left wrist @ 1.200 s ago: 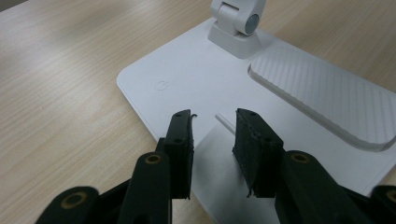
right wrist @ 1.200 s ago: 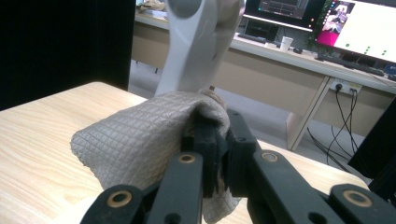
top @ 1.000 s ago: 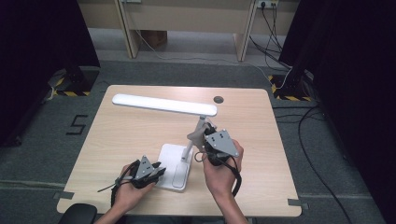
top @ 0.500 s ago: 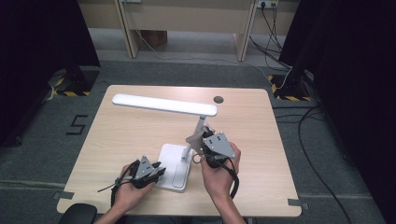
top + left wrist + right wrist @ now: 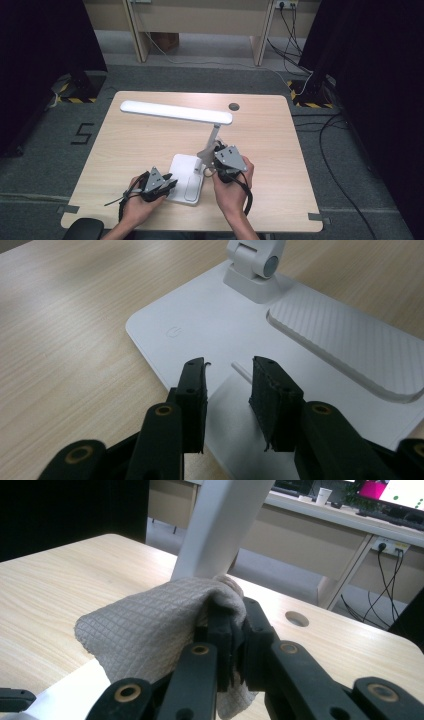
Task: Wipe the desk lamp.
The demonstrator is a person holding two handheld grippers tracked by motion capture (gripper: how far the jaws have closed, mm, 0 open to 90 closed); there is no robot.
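Two grippers work at the lamp: the right gripper pinches a soft, limp cloth against the lamp's arm. The left gripper hangs half open and empty over the lamp's base. I judge the cloth folds easily, so grip a bunched part.

Your lamp stands on the table toward your edge, its base lying between your two hands and its head stretching leftward above the middle of the tabletop. Your left gripper rests over the base's left edge, near corner, with the hinge of the post beyond it, while your right gripper sits right of the post, pressing a cloth against it just above the base. Behind the lamp head, near the table's far edge, lies the cable hole.
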